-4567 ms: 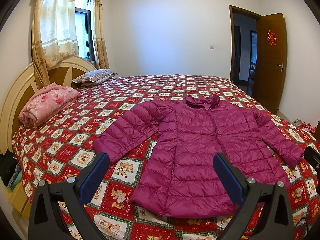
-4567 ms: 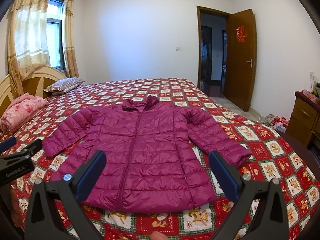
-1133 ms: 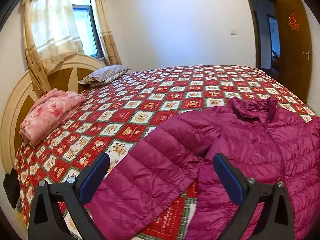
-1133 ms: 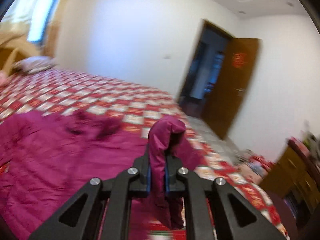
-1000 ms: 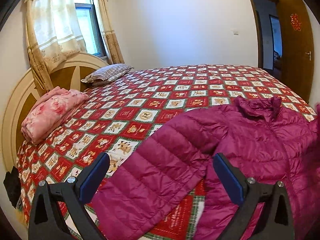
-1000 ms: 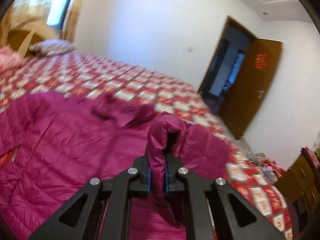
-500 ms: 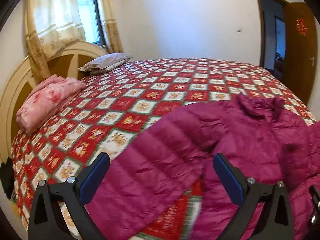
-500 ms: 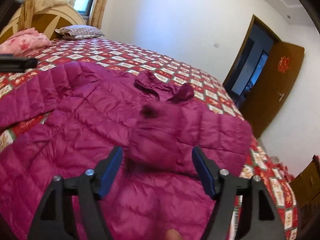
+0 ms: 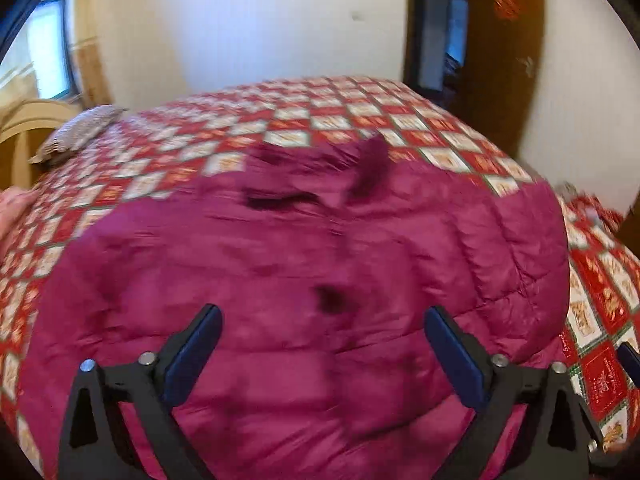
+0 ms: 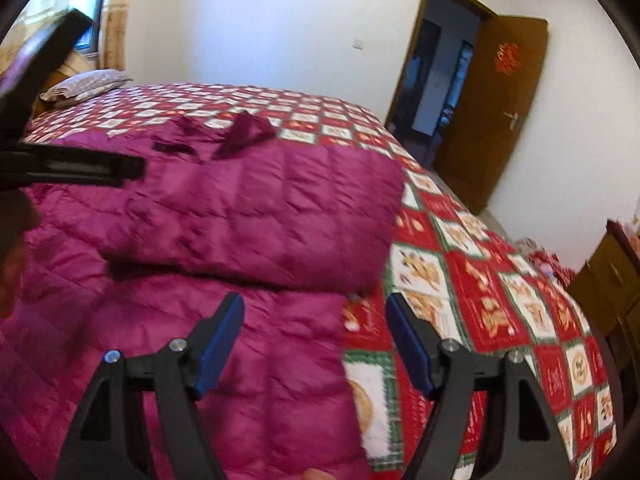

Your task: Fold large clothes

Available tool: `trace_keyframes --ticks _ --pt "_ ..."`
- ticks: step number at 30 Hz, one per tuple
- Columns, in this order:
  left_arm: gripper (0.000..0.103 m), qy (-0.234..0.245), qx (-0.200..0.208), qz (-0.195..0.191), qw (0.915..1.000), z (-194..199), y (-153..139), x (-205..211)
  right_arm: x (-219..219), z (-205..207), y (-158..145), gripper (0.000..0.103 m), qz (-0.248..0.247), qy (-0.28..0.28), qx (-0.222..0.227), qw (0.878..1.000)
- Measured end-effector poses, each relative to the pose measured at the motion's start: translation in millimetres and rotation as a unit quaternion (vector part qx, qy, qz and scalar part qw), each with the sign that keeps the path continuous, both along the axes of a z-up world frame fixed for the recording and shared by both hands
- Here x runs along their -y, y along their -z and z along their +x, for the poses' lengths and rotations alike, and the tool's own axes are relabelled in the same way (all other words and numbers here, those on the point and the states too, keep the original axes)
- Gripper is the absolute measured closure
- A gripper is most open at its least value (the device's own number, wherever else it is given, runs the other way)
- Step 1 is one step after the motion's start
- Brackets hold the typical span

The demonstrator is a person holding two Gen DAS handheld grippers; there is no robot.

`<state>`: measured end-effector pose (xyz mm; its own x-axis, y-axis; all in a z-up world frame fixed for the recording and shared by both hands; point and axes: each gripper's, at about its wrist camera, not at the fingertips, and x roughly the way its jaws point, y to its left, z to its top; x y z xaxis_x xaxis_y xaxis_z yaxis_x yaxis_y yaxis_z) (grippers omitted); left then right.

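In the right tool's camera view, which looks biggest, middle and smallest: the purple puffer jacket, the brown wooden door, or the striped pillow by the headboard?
As they appear in that picture:
1. Purple quilted puffer jacket, by far the largest.
2. Brown wooden door.
3. Striped pillow, the smallest.
The jacket lies nearest the camera, and the pillow far back, so real sizes may differ.

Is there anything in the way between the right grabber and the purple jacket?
No, nothing visible is in the way. The right gripper is open and empty, right over the jacket at its edge, where it meets the red bedspread. The folded-over sleeve lies across the jacket's front, just ahead of it.
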<state>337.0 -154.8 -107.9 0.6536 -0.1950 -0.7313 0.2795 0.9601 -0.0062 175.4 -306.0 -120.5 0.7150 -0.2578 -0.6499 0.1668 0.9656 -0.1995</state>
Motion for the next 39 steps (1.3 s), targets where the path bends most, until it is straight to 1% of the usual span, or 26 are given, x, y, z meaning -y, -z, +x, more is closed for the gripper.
trace_keyframes --ticks 1,2,3,4,5,7,10,13,14,16,19,21,22,23,24,25,26,27,29,31,32,33,35,36,37,39 --pt "0.035 0.011 -0.015 -0.003 0.9998 6 8 9 6 -5 2 0.028 0.003 0.003 -0.002 1.0" --pt "0.066 0.02 -0.035 -0.001 0.9992 13 19 19 12 -9 4 0.028 0.005 0.008 -0.005 1.0" --pt "0.078 0.027 -0.049 -0.007 0.9984 17 24 21 16 -12 6 0.028 0.007 0.011 -0.006 1.0" --pt "0.085 0.034 -0.056 -0.019 0.9977 19 26 23 20 -14 9 0.028 0.01 0.015 -0.007 1.0" --pt "0.089 0.033 -0.05 -0.022 0.998 17 24 22 24 -16 11 0.028 0.013 0.019 -0.01 1.0" --pt "0.092 0.034 -0.022 -0.021 0.999 10 8 14 32 -21 15 0.028 0.021 0.028 -0.009 0.999" --pt "0.092 0.014 0.021 -0.014 0.9996 0 -18 -14 38 -23 18 0.028 0.029 0.034 -0.006 0.999" --pt "0.092 -0.016 0.044 0.014 0.9988 -1 -28 -47 34 -23 22 0.028 0.029 0.029 -0.006 0.999" --pt "0.092 -0.025 0.047 0.028 0.9982 -1 -26 -57 33 -22 25 0.028 0.029 0.027 -0.007 0.999" --pt "0.092 -0.039 0.046 0.062 0.9963 1 -13 -66 28 -20 30 0.028 0.027 0.02 -0.014 0.999" --pt "0.09 -0.048 0.016 0.08 0.9955 8 11 -63 22 -17 37 0.028 0.021 0.007 -0.029 0.999" --pt "0.083 -0.056 0.023 0.096 0.9935 10 19 -55 22 -16 34 0.032 0.024 -0.003 -0.037 0.999" --pt "0.077 -0.063 0.031 0.105 0.992 11 19 -53 24 -16 27 0.041 0.027 -0.007 -0.037 0.999" --pt "0.066 -0.073 0.04 0.114 0.99 13 17 -52 25 -15 20 0.046 0.028 -0.009 -0.036 0.999" --pt "0.058 -0.092 0.052 0.127 0.9862 14 12 -52 31 -14 10 0.047 0.036 -0.01 -0.033 0.999" --pt "0.042 -0.106 0.065 0.133 0.9833 15 7 -54 39 -10 -1 0.047 0.048 -0.006 -0.028 0.998" --pt "0.03 -0.117 0.079 0.134 0.9808 14 2 -57 45 -6 -9 0.048 0.054 0.001 -0.023 0.998" --pt "0.026 -0.133 0.1 0.127 0.9779 11 -7 -63 52 2 -20 0.049 0.059 0.009 -0.016 0.998" --pt "0.017 -0.145 0.131 0.102 0.9753 4 -21 -70 58 21 -38 0.05 0.065 0.011 0.002 0.998" --pt "0.011 -0.158 0.153 0.083 0.9718 3 -31 -70 58 51 -48 0.05 0.062 0.007 0.015 0.998" --pt "0.009 -0.156 0.157 0.073 0.9724 5 -32 -68 58 73 -48 0.05 0.069 0.005 0.018 0.997" --pt "0.009 -0.149 0.153 0.064 0.9749 11 -30 -62 58 88 -46 0.05 0.075 0.001 0.022 0.997" --pt "0.008 -0.139 0.137 0.07 0.9784 23 -17 -50 55 122 -35 0.05 0.073 -0.009 0.039 0.997" --pt "0.008 -0.142 0.13 0.087 0.9774 31 -5 -43 52 137 -25 0.05 0.07 -0.01 0.033 0.997" --pt "0.008 -0.143 0.118 0.093 0.9782 38 7 -41 48 149 -13 0.052 0.073 -0.014 0.021 0.997" --pt "0.008 -0.145 0.089 0.095 0.9807 50 29 -41 46 162 11 0.055 0.092 -0.023 -0.006 0.995"
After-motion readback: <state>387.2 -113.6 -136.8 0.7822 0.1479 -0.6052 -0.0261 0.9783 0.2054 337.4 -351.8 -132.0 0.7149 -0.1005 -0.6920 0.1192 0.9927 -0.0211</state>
